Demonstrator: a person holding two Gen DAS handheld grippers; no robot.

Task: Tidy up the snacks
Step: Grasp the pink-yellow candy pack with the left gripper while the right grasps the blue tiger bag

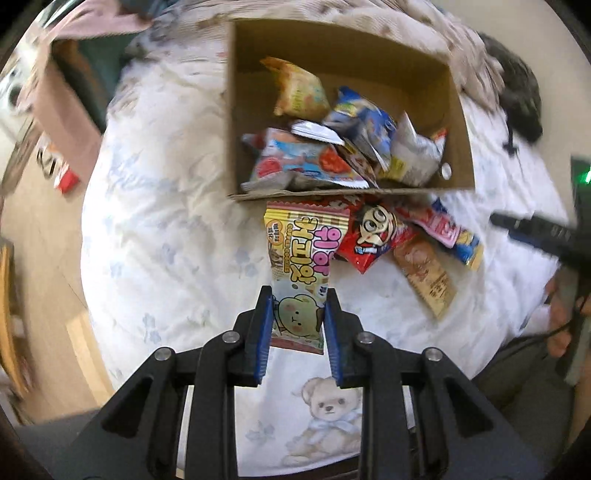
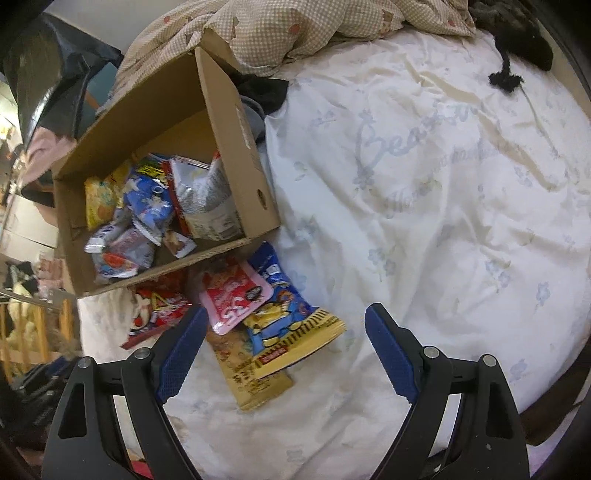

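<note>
Cataloguing items from largest to smallest:

- Bed [image 2: 443, 184]: soft white quilt with pale blue flower print; everything rests on it. It yields under load, so packets probably sink and tilt when pressed.
- Cardboard box [image 2: 236, 122]: open-topped and stiff-walled, standing on the bed near a checked blanket [image 2: 295, 29]. It holds a loose heap of snack packets and looks like the collecting place. Light; likely to slide if nudged.
- Cookie packet [image 1: 306, 251]: long film wrapper in yellow and pink with a bear print, held clear of the quilt just in front of the box's near wall. Light, crinkly, slippery; contents probably brittle. The present hold near the end seam is sound; a hard squeeze on the middle risks crushing.
- Blue-and-yellow packet [image 2: 288, 325]: glossy pouch on the bed beside the box, overlapping a tan packet [image 2: 251, 373]. Best taken by a free edge.
- Red cartoon packet [image 1: 373, 232]: flat on the bed against the box wall, partly under its neighbours.
- Pink packet [image 2: 236, 299]: small and flat, lying on top of the blue-and-yellow one. Lightest to lift first.
- Left tool [image 1: 299, 295]: closed on the lower end of the cookie packet, pads pressing both sides.
- Right tool [image 2: 284, 321]: jaws spread wide, empty, above the packets on the bed.
</note>
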